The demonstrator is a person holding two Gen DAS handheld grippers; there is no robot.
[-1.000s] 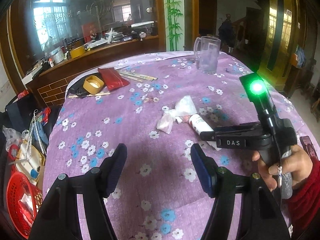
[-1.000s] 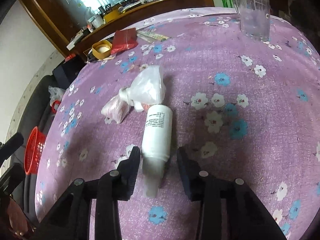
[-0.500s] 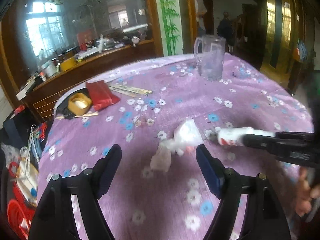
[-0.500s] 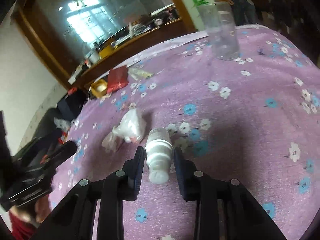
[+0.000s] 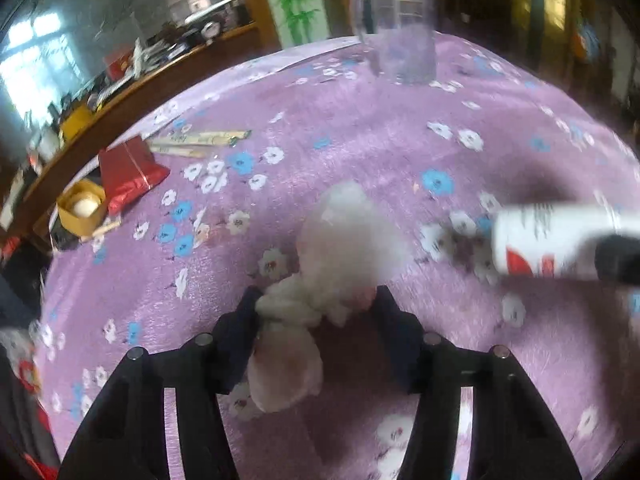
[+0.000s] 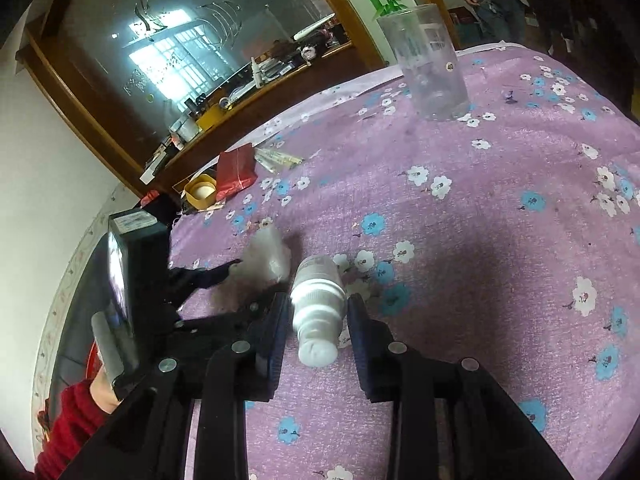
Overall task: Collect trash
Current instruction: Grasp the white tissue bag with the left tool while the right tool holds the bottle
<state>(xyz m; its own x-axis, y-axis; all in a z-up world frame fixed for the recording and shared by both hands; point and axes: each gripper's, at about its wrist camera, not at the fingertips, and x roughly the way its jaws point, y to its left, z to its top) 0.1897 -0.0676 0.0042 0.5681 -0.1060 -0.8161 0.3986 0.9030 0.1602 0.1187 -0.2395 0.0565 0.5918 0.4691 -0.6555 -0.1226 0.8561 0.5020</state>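
Two hand-held grippers in play. Left hand-held gripper [image 5: 316,312] sits low over the tabletop [image 5: 400,152], jaws half spread and just been closing in, straddling the crumpled white plastic bag [image 5: 344,240]; left pad touches the knotted part, right pad close beside it, blur hides whether it presses, so not a firm pinch. Right hand-held gripper [image 6: 318,316] pinches one white bottle [image 6: 318,300] between both pads, cap end pointing back at the camera, held off the purple flowered cloth.

Counts: one bag wad, one bottle, one clear plastic mug [image 6: 430,64] upright at the far edge, one red packet [image 6: 236,172], one yellow tape roll [image 6: 200,192] just beside it, a few chopstick sleeves [image 5: 200,142] by the packet.

Trash look: the bag is translucent white, puffed at the far end, twisted in the middle, with a pinkish lump [image 5: 284,368] at the near end lying between the left fingers. Bottle is white with red print and dark text, ribbed neck.

Versus a second ago: left gripper was well short of the bag with nothing between its fingers, now it is around it. Bottle then lay flat on the cloth with the right fingers loose on either side; now clamped and raised. A red sleeve [image 6: 68,424] shows in the right wrist view.
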